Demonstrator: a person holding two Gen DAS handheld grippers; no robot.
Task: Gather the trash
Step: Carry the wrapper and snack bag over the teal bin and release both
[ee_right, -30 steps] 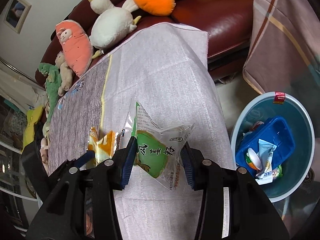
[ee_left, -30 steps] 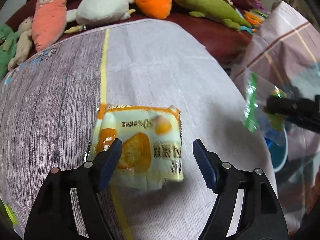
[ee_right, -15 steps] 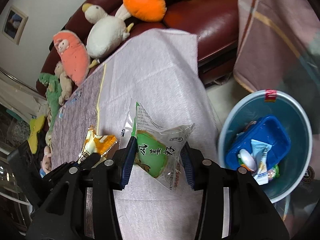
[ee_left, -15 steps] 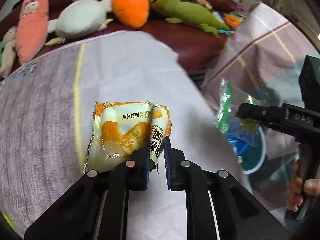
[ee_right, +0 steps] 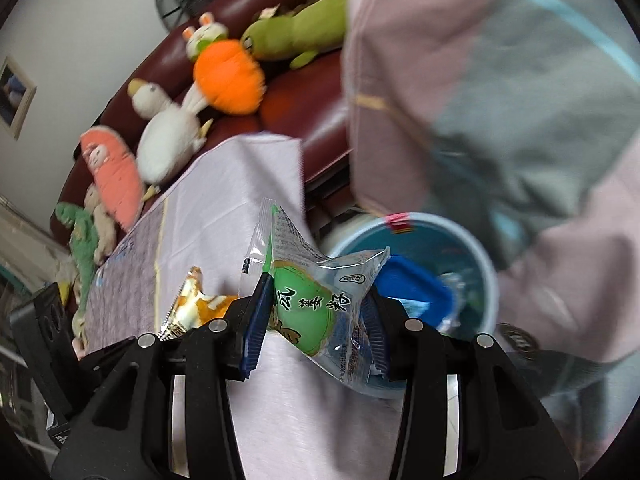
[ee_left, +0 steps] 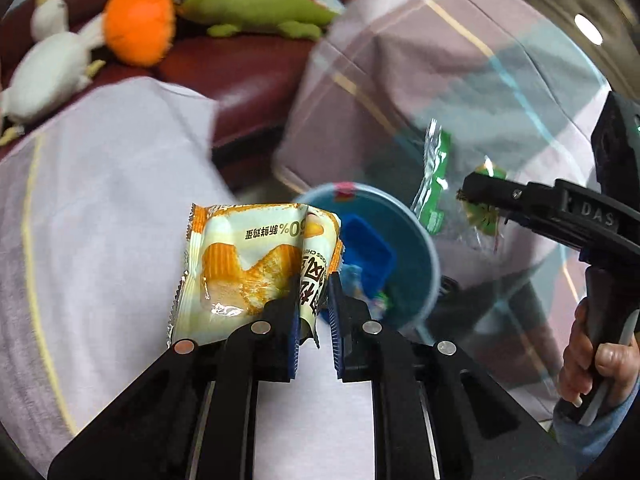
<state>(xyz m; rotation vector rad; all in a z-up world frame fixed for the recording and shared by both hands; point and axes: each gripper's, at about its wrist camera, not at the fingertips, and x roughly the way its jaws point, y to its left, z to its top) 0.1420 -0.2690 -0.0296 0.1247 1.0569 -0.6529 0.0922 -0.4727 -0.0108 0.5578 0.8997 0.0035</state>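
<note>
My left gripper (ee_left: 314, 300) is shut on the right edge of an orange and cream snack packet (ee_left: 248, 264), held up over the table edge beside a light blue trash bin (ee_left: 424, 248). My right gripper (ee_right: 316, 320) is shut on a clear packet with a green label (ee_right: 312, 300), held just left of the bin (ee_right: 480, 256). The right gripper (ee_left: 476, 196) and its green packet (ee_left: 434, 184) also show in the left wrist view, above the bin's far right rim. The orange packet (ee_right: 192, 308) shows at the lower left of the right wrist view.
The bin holds a blue plastic tray (ee_left: 368, 252) and several wrappers. A pale cloth covers the table (ee_left: 100, 208). Behind it is a dark red sofa (ee_left: 240, 76) with several plush toys (ee_left: 140, 28). A pink checked cloth (ee_left: 400, 60) hangs right of the sofa.
My left gripper closed on the orange packet, lifted it off the table and carried it right to the bin. My right gripper, still holding the green packet, also moved toward the bin.
</note>
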